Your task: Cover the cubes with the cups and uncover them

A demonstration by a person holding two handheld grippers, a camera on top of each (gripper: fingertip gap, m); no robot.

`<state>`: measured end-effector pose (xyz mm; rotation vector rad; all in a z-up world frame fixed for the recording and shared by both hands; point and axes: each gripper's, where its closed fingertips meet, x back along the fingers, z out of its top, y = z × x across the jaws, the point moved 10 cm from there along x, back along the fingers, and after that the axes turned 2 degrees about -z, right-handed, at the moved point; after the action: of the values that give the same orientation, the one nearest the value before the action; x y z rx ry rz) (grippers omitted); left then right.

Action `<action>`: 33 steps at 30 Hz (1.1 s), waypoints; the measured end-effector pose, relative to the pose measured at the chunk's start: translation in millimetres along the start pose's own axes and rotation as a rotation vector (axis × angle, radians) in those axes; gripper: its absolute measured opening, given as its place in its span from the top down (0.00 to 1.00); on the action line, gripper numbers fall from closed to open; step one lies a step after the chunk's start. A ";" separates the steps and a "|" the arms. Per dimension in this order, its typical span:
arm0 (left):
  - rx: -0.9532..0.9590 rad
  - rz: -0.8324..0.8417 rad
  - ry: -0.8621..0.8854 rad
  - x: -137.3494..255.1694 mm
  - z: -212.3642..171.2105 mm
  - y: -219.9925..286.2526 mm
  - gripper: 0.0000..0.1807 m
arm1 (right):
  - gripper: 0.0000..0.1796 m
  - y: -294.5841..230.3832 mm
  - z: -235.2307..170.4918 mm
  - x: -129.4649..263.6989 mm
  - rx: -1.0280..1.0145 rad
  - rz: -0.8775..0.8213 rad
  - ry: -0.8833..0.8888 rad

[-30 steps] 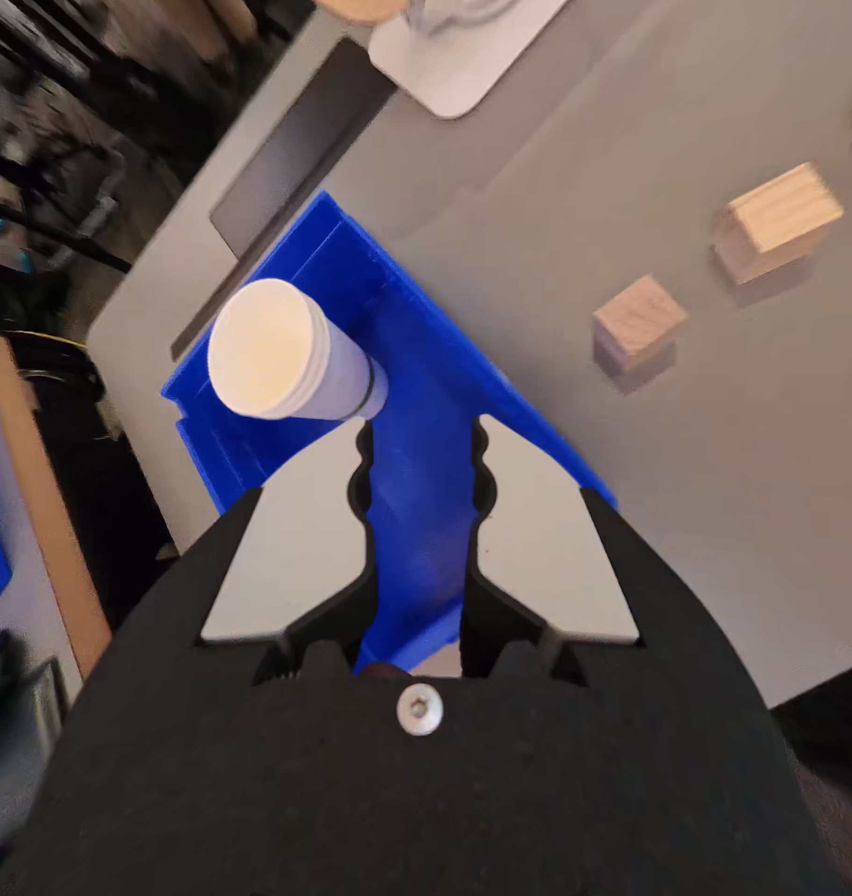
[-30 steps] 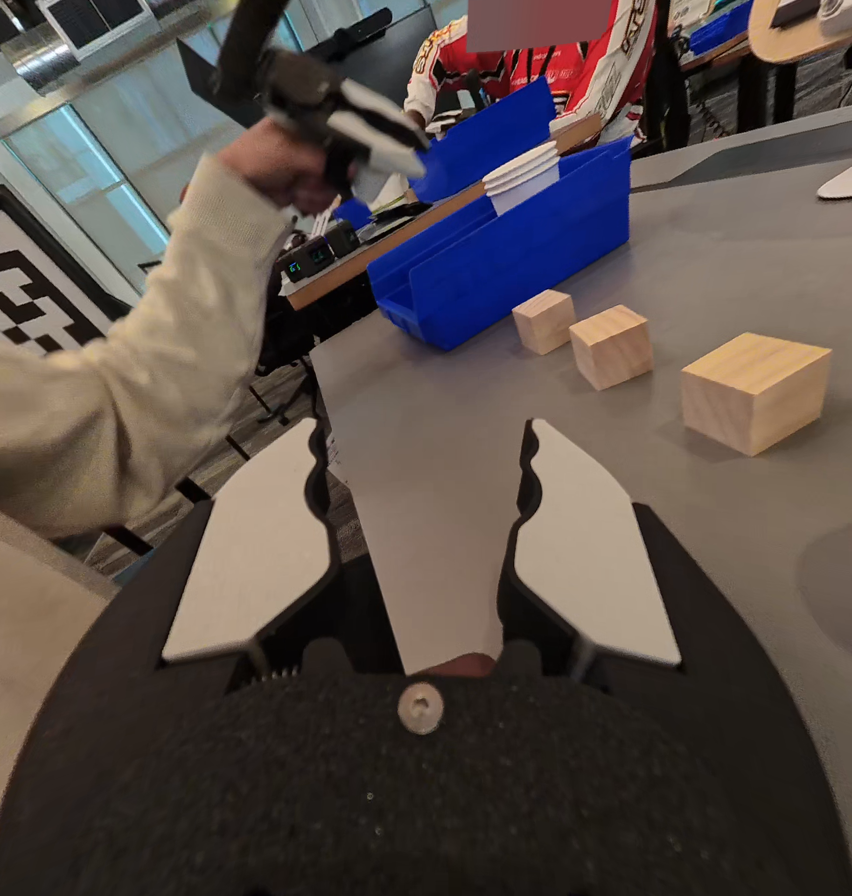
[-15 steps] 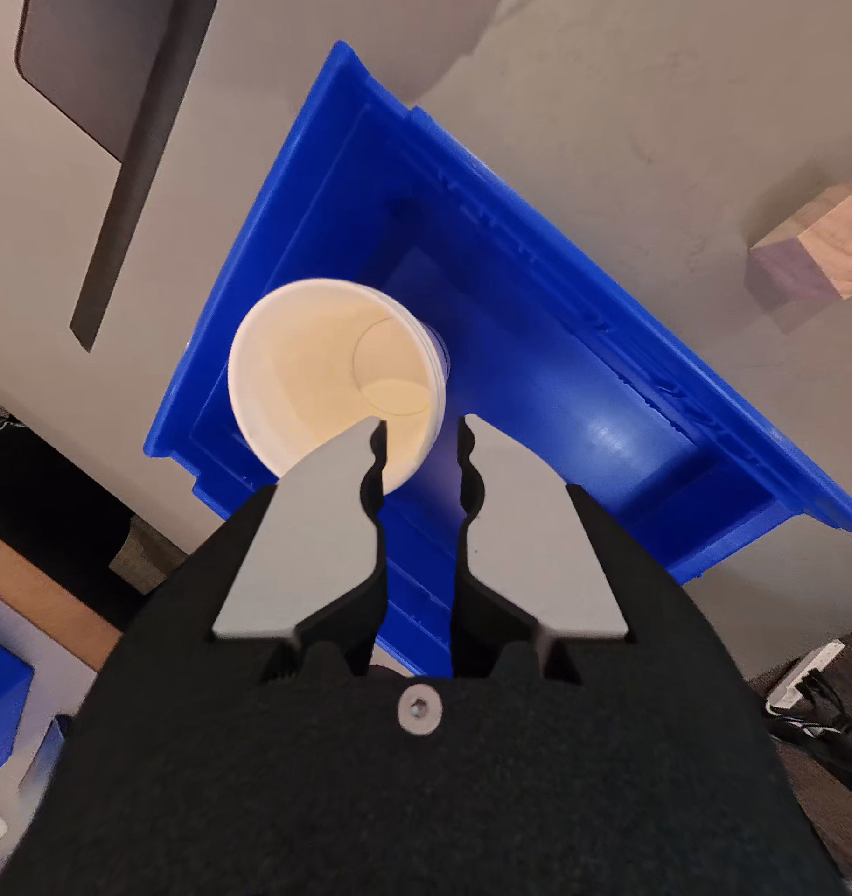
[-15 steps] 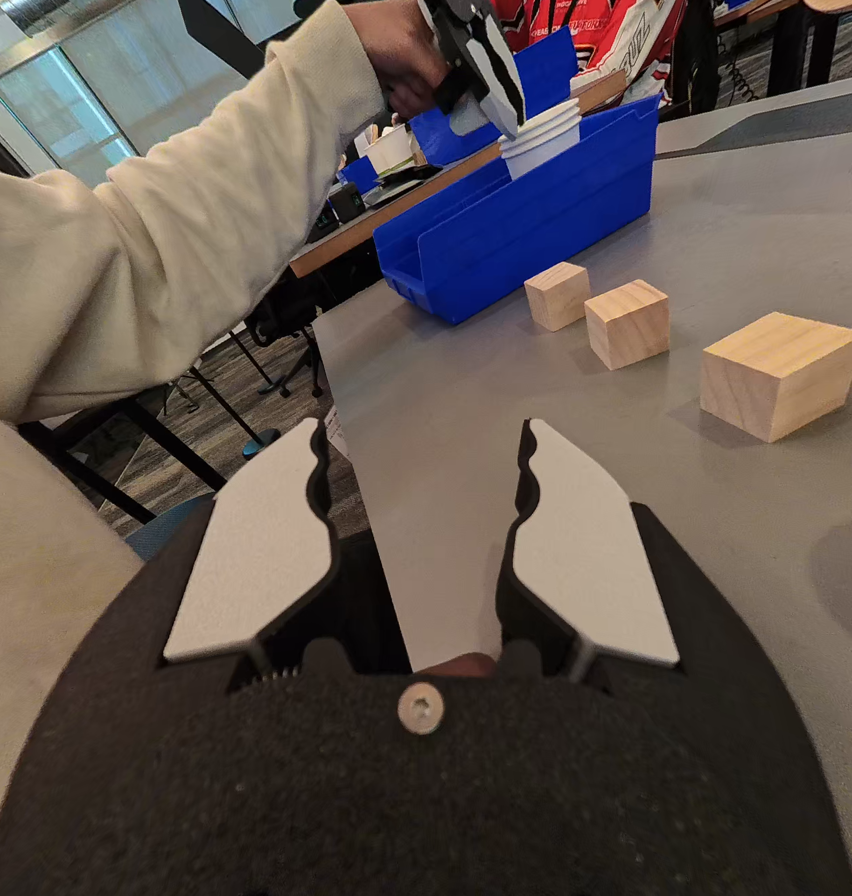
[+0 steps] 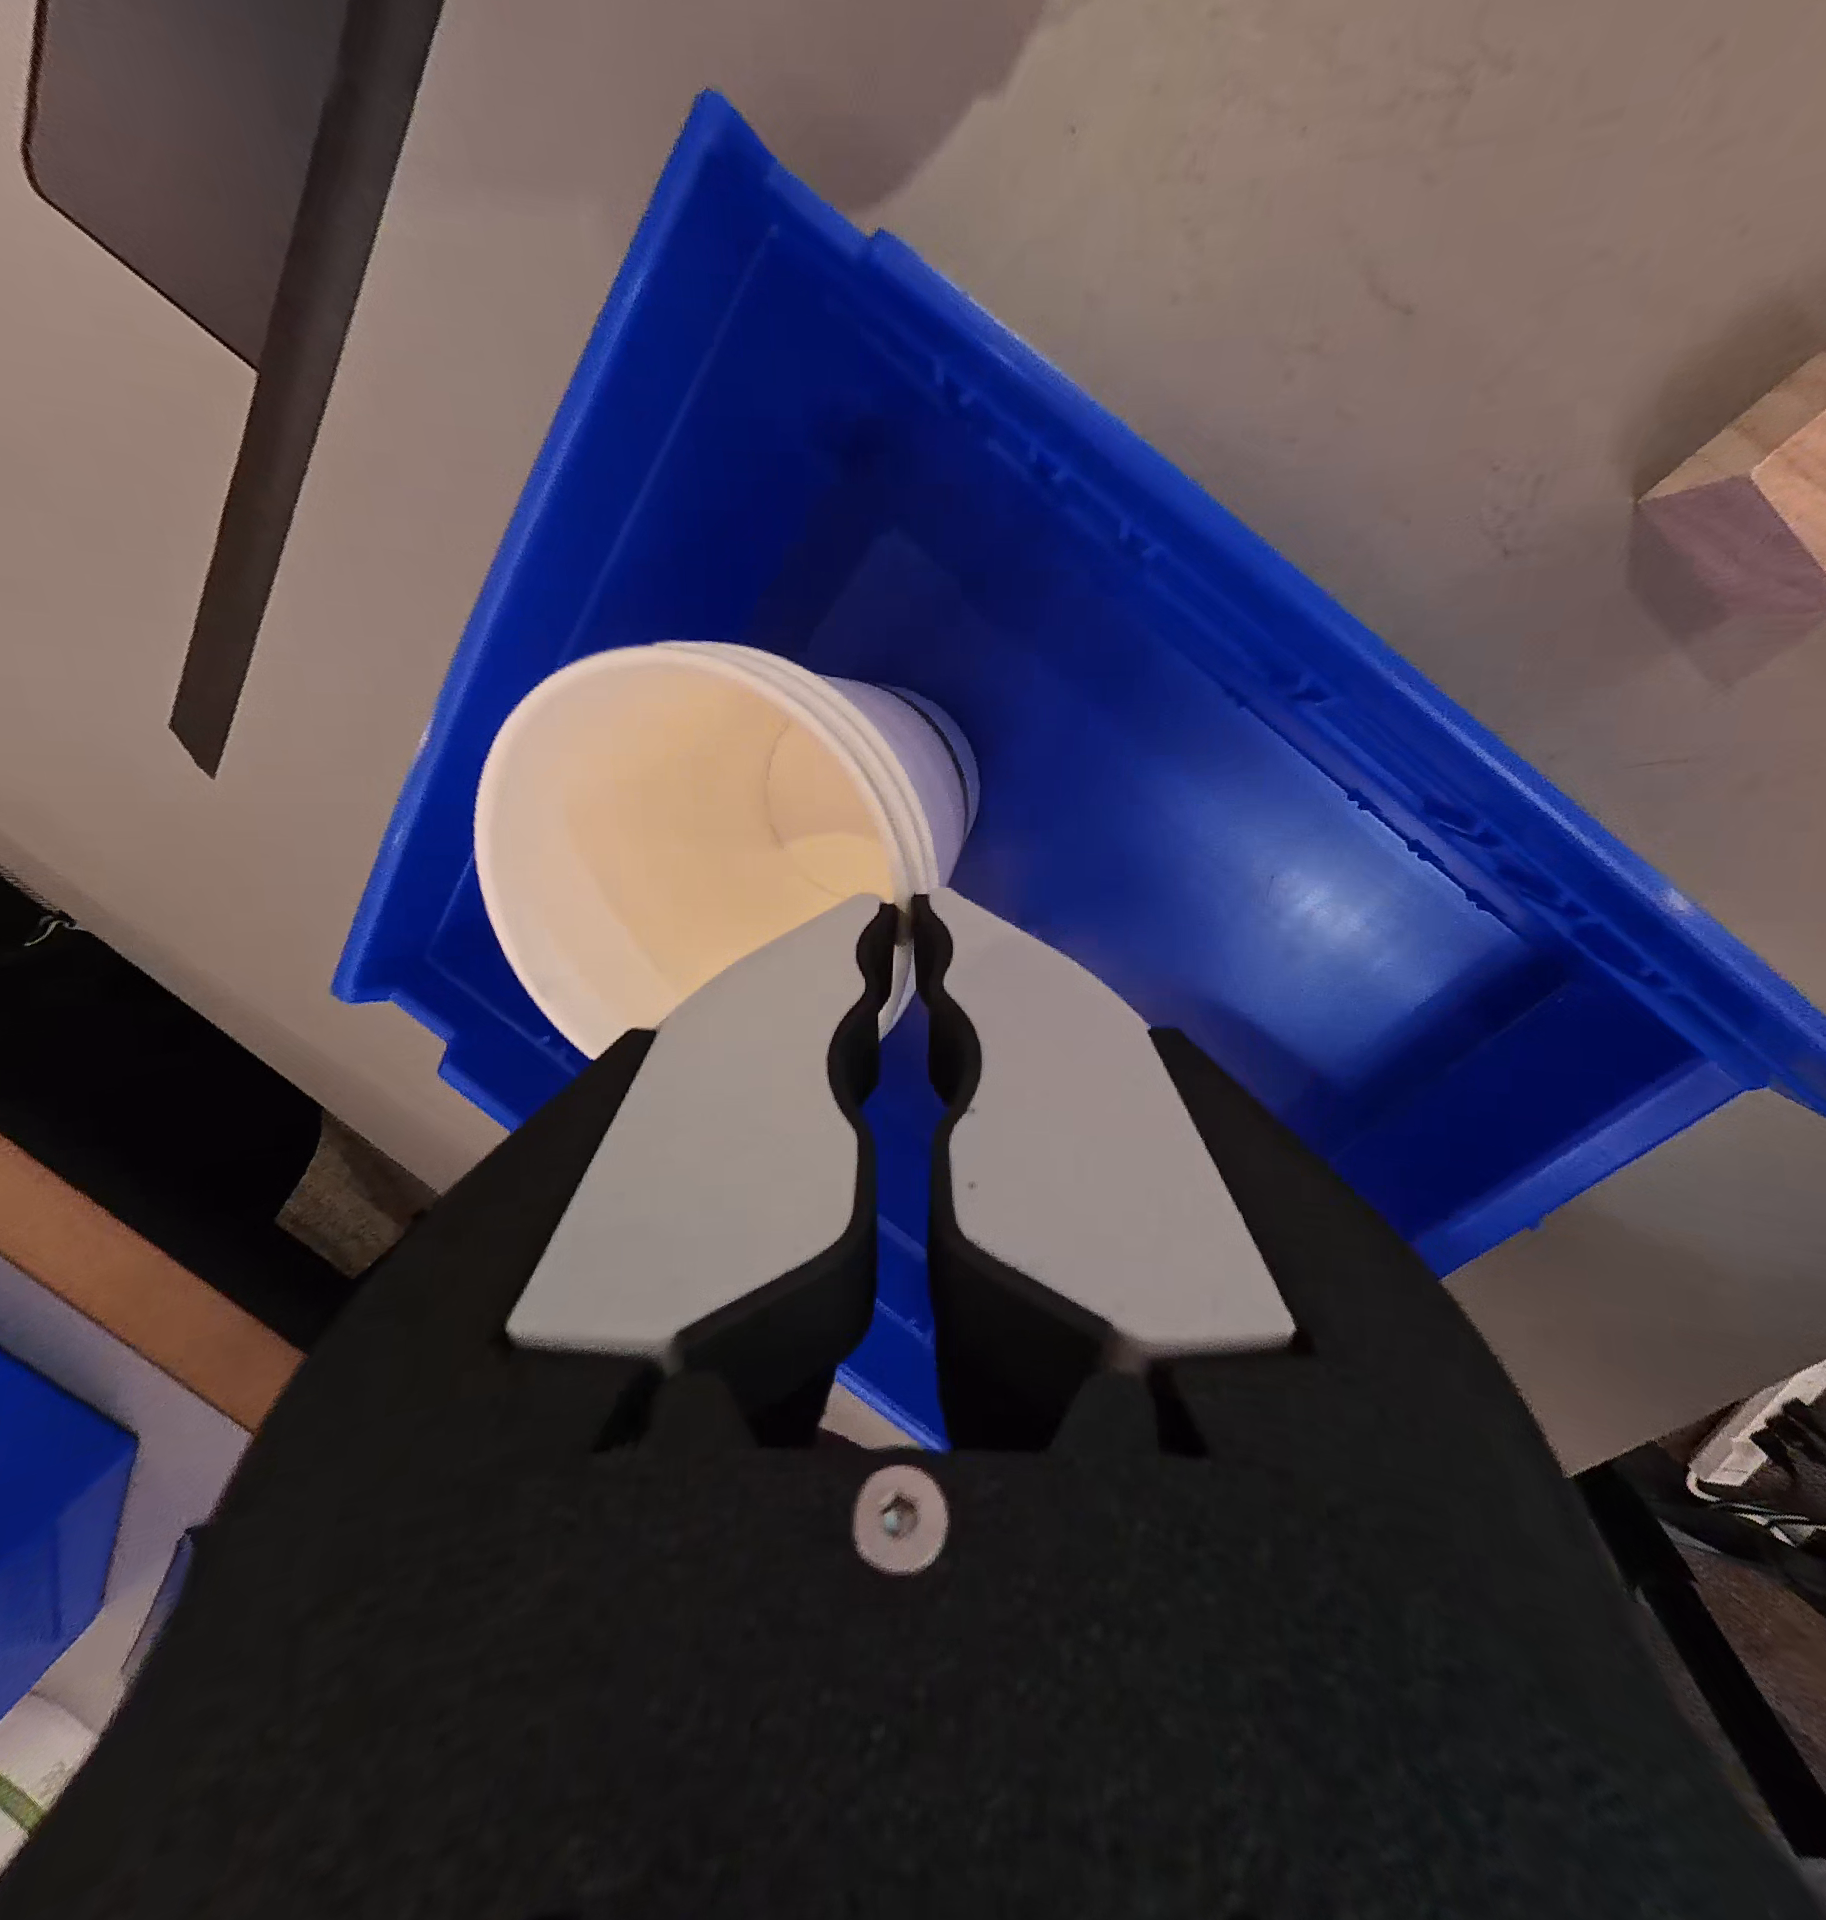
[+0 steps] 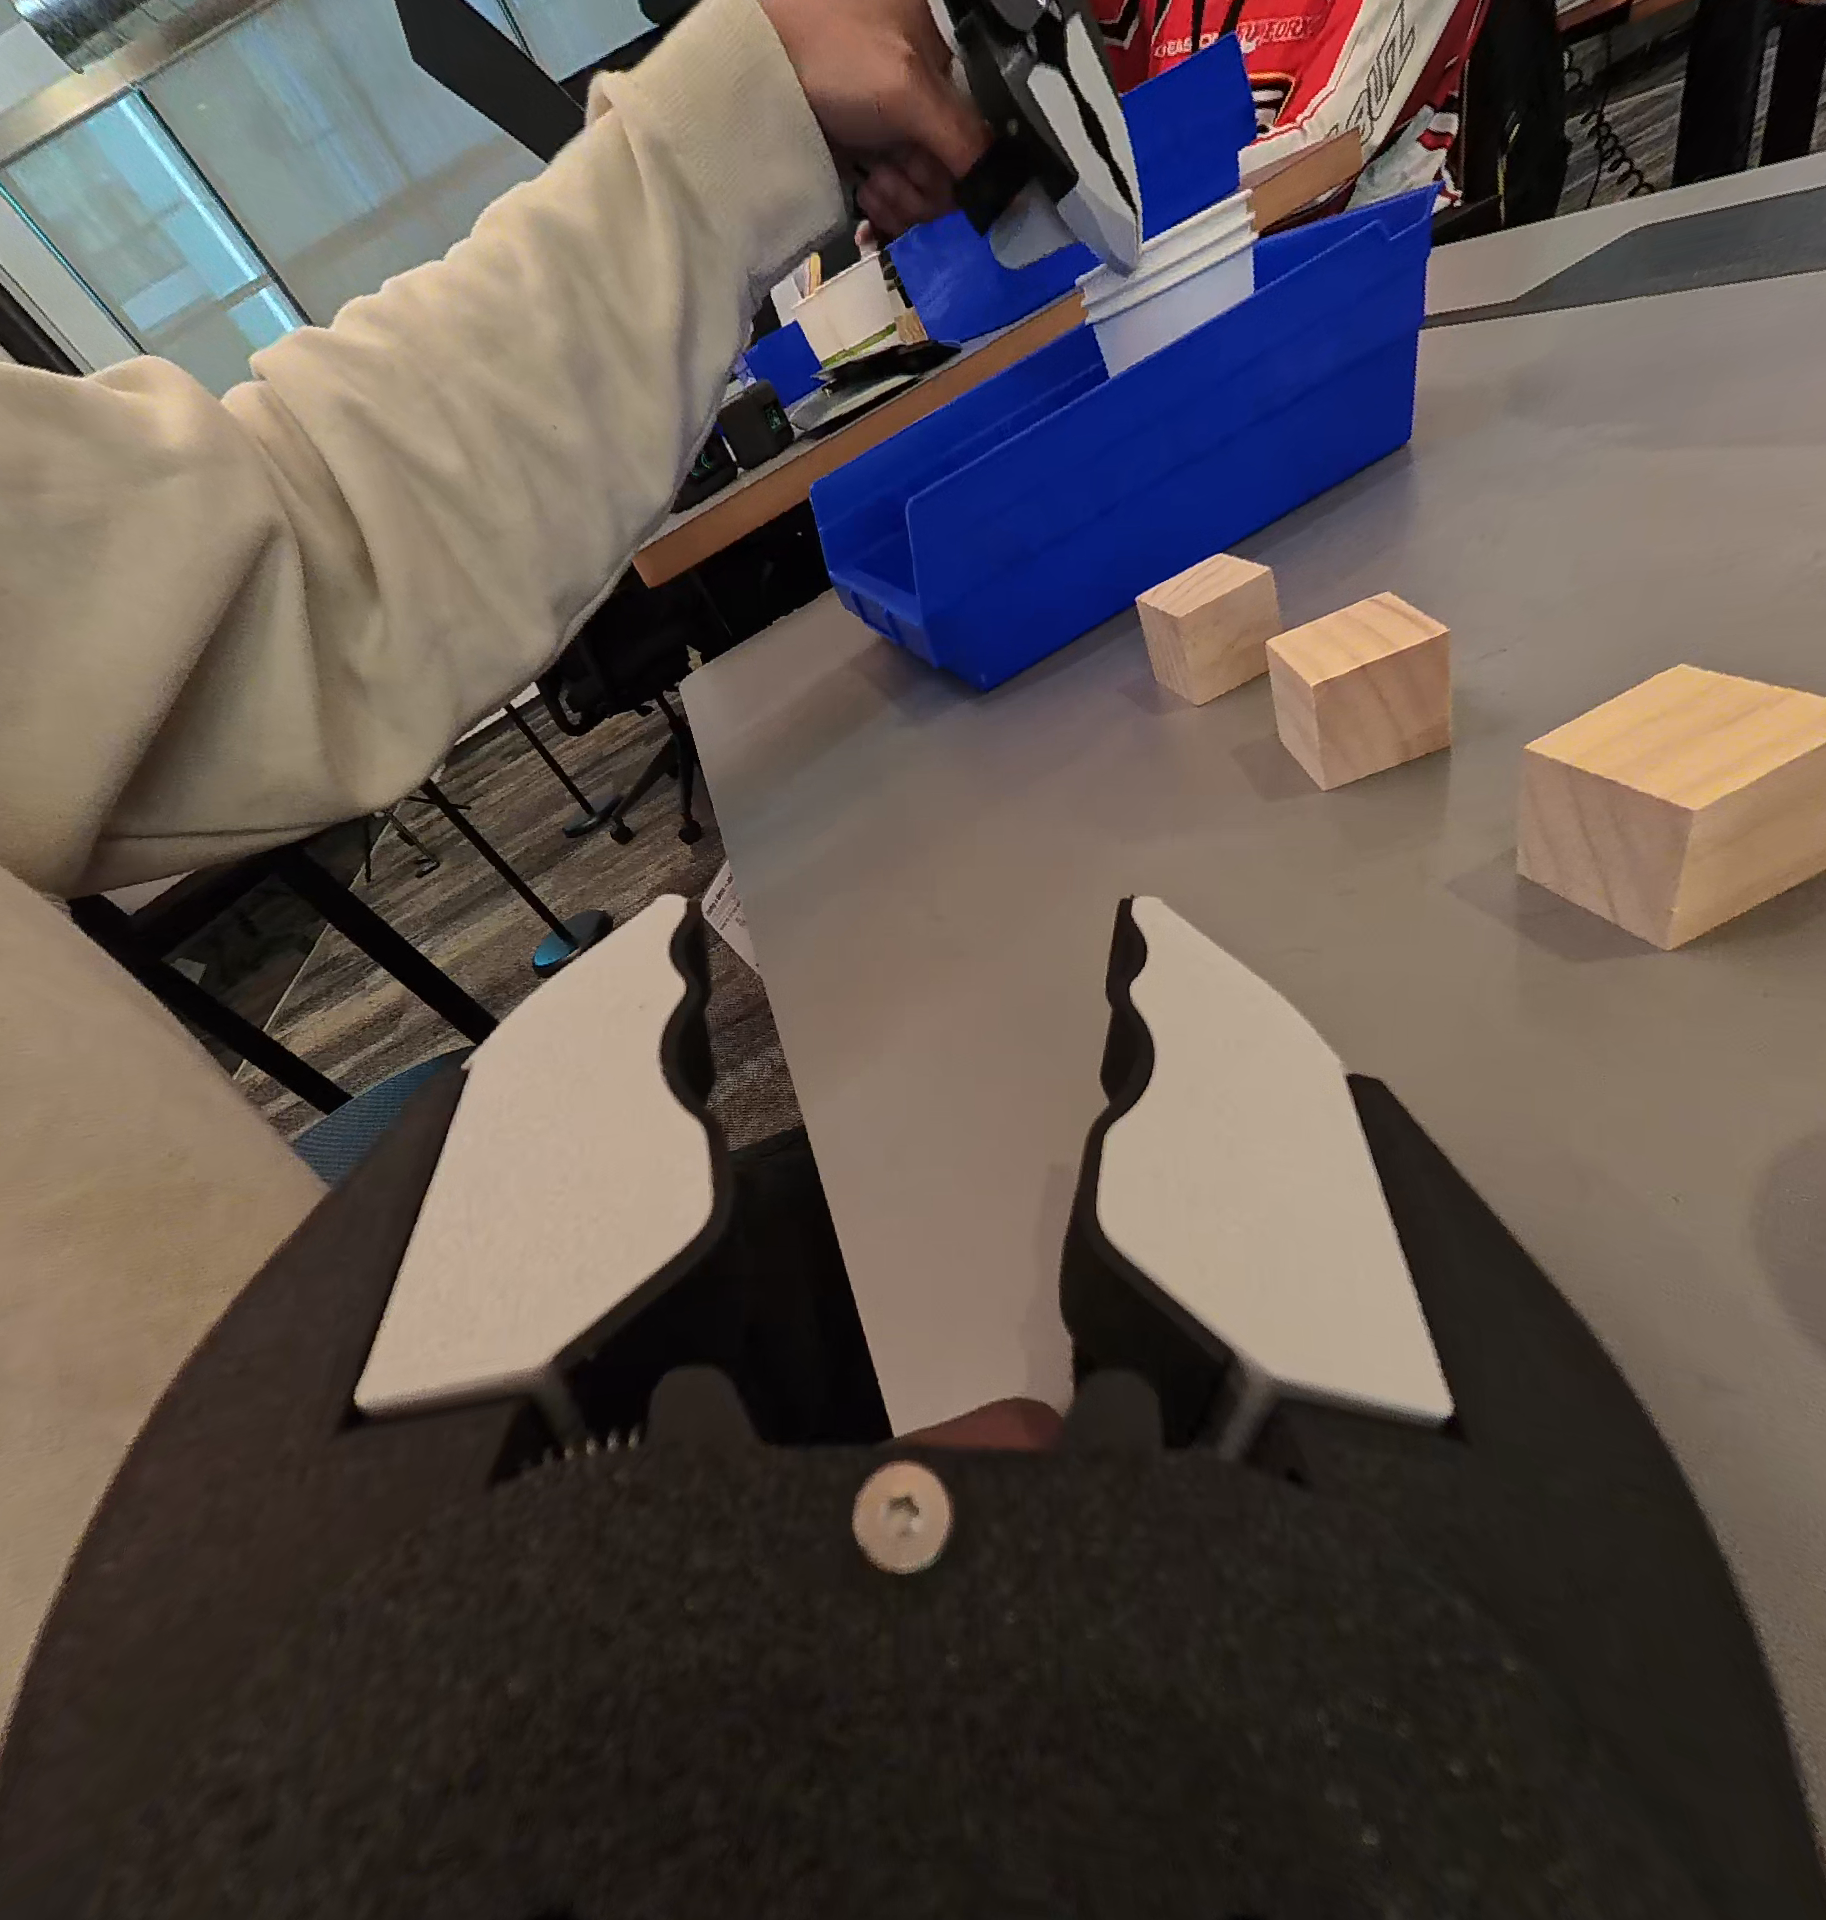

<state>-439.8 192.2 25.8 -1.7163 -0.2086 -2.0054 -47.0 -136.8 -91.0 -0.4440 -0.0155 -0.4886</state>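
Observation:
A stack of white paper cups (image 5: 680,831) stands in a blue bin (image 5: 1200,831). My left gripper (image 5: 904,920) is shut on the rim of the top cup, one finger inside and one outside. In the right wrist view the stack (image 6: 1174,286) rises above the bin (image 6: 1148,478) with the left gripper (image 6: 1106,218) pinching it from above. Three wooden cubes lie on the grey table (image 6: 992,852): a small one (image 6: 1205,623), a middle one (image 6: 1356,686) and a larger block (image 6: 1688,800). My right gripper (image 6: 904,935) is open and empty above the table's near left corner.
A cream sleeve (image 6: 317,520) and the hand holding the left gripper reach across the left of the right wrist view. Another desk with blue bins (image 6: 1179,135) and a person in red sit beyond the table. One cube (image 5: 1761,530) shows at the right edge of the left wrist view.
My left gripper came down over the bin and closed on the rim of the top cup. The right gripper stayed open and hardly moved.

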 end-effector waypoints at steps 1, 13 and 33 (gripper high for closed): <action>-0.002 0.003 -0.002 1.7 0.3 0.1 0.98 | 0.59 0.0 -0.1 0.0 0.000 0.000 0.000; -0.043 0.121 0.050 74.0 9.5 -1.1 0.98 | 0.59 -1.2 3.2 2.5 0.008 0.001 0.001; -0.014 -0.251 1.283 137.7 5.9 138.4 0.98 | 0.56 28.8 84.2 -18.3 -0.183 0.128 0.305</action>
<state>-384.1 38.2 132.3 -0.1533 0.0485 -2.8364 -42.4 -70.8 -28.8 -0.5421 0.3518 -0.4290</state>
